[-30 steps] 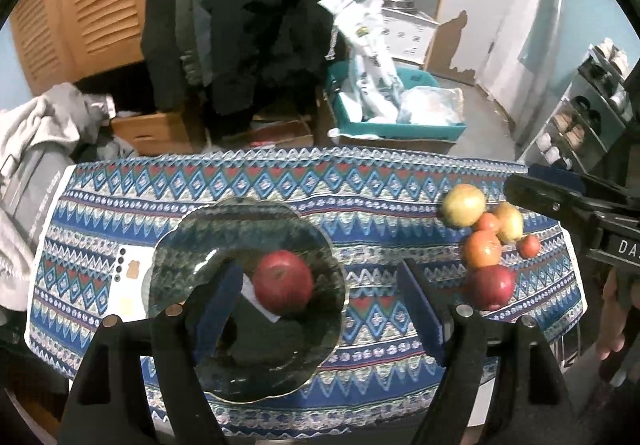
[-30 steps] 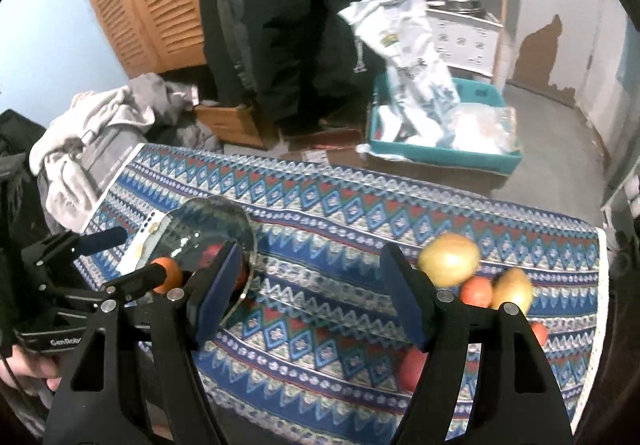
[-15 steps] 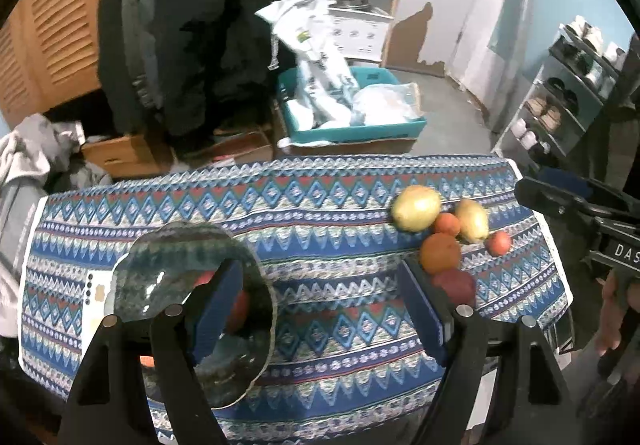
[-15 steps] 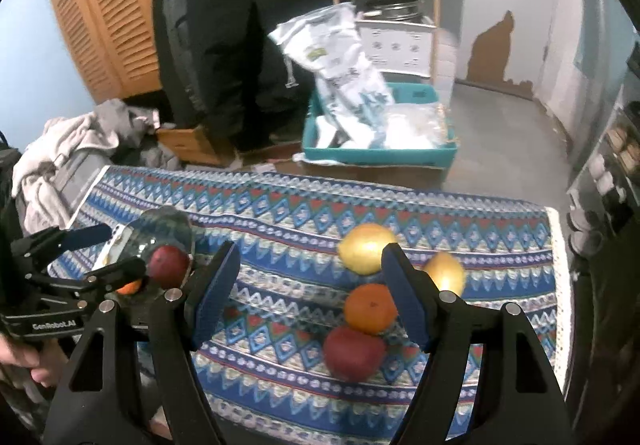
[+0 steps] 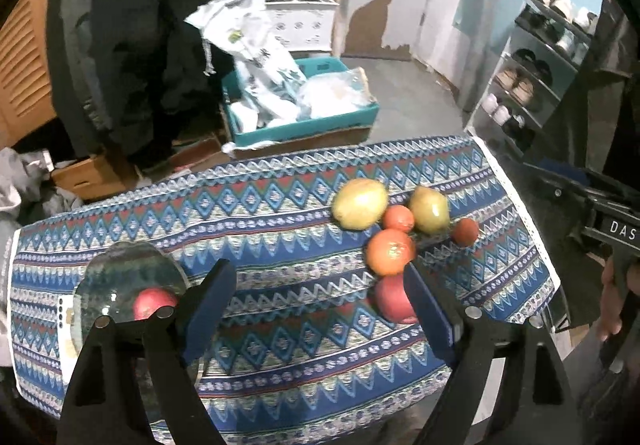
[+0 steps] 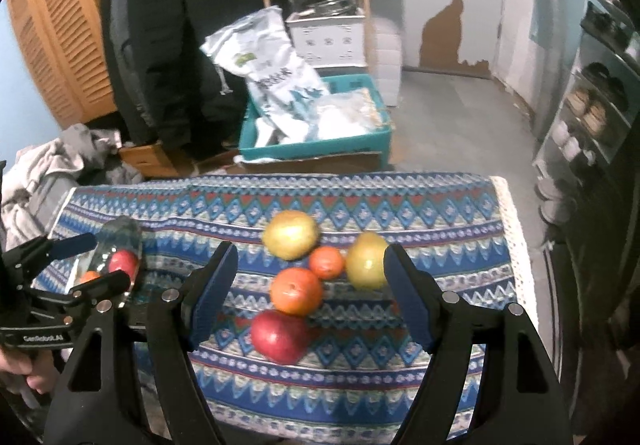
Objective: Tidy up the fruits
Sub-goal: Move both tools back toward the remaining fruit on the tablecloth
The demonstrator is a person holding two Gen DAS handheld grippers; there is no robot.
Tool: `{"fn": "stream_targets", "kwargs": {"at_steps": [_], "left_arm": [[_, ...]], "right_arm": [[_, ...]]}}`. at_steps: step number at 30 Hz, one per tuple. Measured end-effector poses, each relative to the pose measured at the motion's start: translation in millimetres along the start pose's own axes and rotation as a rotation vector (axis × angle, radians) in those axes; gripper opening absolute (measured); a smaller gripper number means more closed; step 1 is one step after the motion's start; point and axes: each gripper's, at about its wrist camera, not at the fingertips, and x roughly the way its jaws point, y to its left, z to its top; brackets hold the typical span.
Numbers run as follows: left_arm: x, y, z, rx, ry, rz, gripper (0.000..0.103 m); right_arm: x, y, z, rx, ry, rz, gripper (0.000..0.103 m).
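Note:
A glass bowl (image 5: 120,277) at the table's left holds a red apple (image 5: 154,303); in the right wrist view the bowl (image 6: 120,241) also shows a small orange fruit (image 6: 89,276). A cluster of fruit lies at the right: two yellow pears (image 6: 290,235) (image 6: 366,259), two oranges (image 6: 296,291) (image 6: 327,262), a red apple (image 6: 278,335) and a small red fruit (image 5: 464,232). My left gripper (image 5: 320,309) is open and empty over the table's middle. My right gripper (image 6: 308,295) is open and empty above the cluster.
The table wears a blue patterned cloth (image 5: 280,205). Behind it on the floor stand a teal crate with bags (image 5: 304,105), a cardboard box (image 5: 92,175) and hanging dark coats (image 5: 140,25). A shoe rack (image 5: 532,77) is at the right.
My left gripper has swung right, away from the bowl toward the table's middle. My right gripper has moved right and now hovers over the fruit cluster.

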Motion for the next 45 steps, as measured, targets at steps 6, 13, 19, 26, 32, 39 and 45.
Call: {"fn": "stream_targets", "kwargs": {"at_steps": [6, 13, 19, 26, 32, 39, 45], "left_arm": [[17, -21, 2, 0.018, 0.033, -0.026, 0.087], [39, -42, 1, 0.037, 0.074, -0.053, 0.087], [77, -62, -9, 0.044, 0.172, -0.101, 0.088], [124, -79, -24, 0.049, 0.273, -0.110, 0.088], [146, -82, -33, 0.047, 0.318, -0.104, 0.088], [170, -84, -42, 0.025, 0.371, -0.109, 0.088], [187, -86, -49, 0.018, 0.402, -0.122, 0.088]], "right_arm": [[2, -25, -9, 0.032, 0.015, -0.030, 0.076], [14, -52, -20, 0.073, 0.051, -0.061, 0.077], [35, -69, -34, 0.091, 0.115, -0.090, 0.077], [57, -82, -53, 0.109, 0.194, -0.109, 0.077], [80, -89, -69, 0.123, 0.264, -0.121, 0.077], [86, -93, -71, 0.131, 0.289, -0.131, 0.077], [89, -96, -73, 0.140, 0.296, -0.133, 0.077]]}}
